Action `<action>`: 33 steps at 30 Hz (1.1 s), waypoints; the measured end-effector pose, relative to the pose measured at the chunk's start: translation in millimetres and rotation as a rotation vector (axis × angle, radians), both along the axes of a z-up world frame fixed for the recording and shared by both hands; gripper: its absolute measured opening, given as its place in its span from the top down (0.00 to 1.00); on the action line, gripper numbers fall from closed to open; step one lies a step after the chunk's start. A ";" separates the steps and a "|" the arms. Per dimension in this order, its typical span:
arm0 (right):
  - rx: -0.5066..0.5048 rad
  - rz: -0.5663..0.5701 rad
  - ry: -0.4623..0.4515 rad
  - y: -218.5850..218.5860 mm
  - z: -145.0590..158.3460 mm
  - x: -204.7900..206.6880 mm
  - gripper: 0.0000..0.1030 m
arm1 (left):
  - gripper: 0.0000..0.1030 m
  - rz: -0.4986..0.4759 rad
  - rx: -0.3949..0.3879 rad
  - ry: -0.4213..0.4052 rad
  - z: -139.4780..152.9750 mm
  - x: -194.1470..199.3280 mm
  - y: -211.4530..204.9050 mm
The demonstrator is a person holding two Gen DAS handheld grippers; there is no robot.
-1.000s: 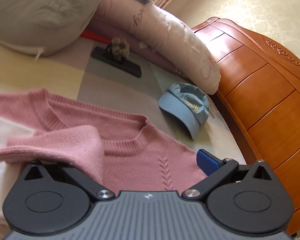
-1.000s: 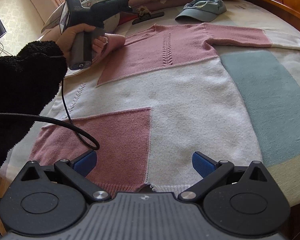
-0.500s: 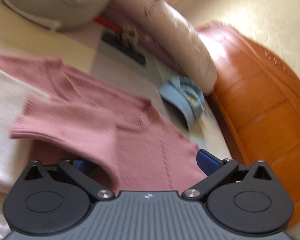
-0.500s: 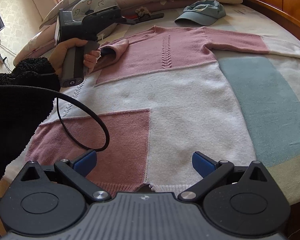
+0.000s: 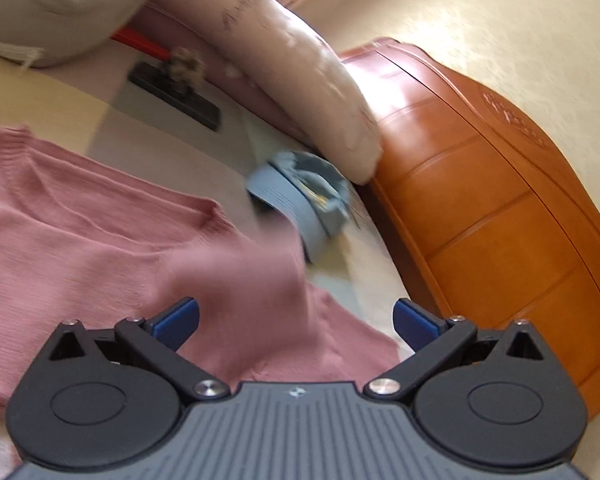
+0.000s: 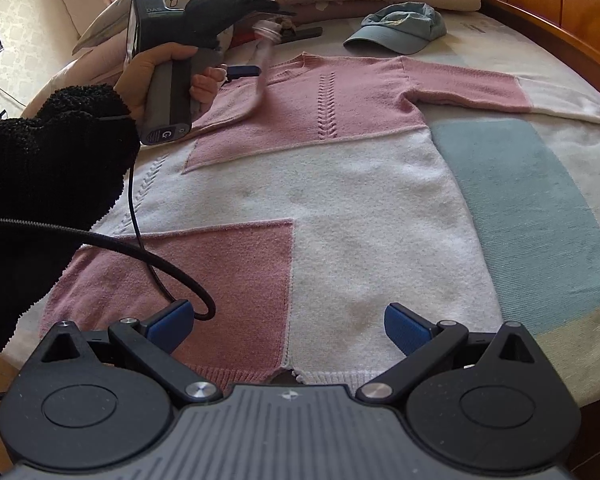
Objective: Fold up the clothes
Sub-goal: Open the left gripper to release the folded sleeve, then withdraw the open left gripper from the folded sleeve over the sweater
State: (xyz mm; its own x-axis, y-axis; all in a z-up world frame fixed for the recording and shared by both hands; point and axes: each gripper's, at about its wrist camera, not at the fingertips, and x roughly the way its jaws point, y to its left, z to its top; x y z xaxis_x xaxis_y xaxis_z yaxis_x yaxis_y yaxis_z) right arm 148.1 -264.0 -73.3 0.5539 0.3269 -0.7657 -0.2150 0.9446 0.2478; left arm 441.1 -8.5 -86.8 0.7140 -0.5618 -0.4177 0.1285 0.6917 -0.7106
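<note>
Bed with wooden headboard, pillows stacked against it, blue cap near them. Pink-and-white sweater lies flat, one sleeve folded over chest. Left tongs spread wide above the pink sleeve, blurred, gripping nothing. Right tongs wide apart too, hovering over the hem, empty.
</note>
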 end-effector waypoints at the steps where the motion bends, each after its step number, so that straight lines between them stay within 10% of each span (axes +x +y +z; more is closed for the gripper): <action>1: -0.003 -0.004 -0.001 -0.7 0.7 -0.7 0.00 | 0.01 -0.003 0.005 -0.003 1.1 -1.4 -0.1; 21: 0.124 0.017 -0.054 16.8 11.1 -1.7 0.00 | 0.01 0.188 0.209 0.068 31.2 -55.3 168.8; 33: 0.111 0.061 -0.043 41.6 9.8 -3.6 0.00 | 0.01 0.098 0.200 0.134 -15.6 -79.4 198.4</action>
